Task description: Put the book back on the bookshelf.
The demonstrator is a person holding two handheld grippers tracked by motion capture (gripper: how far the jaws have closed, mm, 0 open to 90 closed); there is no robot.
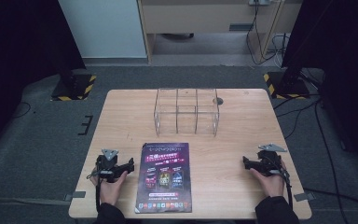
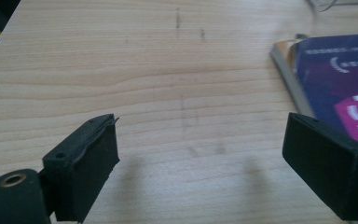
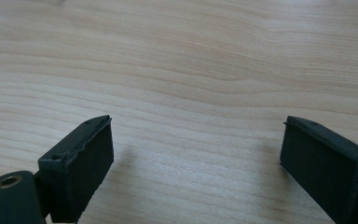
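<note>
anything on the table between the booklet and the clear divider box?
No, that stretch is bare wood. In the high view the purple booklet lies flat near the front edge and the clear divider box stands farther back, apart from it, on the table.

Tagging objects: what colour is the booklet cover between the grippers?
Mostly dark purple, with pink and white print; the booklet shows best in the high view.

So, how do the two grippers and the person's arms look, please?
Both the left gripper and the right gripper are black, and each carries a grey three-cornered plate on top. In the gripper views their jaws are black rectangular blocks with small screw holes along the upper edge, beside a brass-coloured insert at the lower left. A black cable trails from each. The person wears dark sleeves.
</note>
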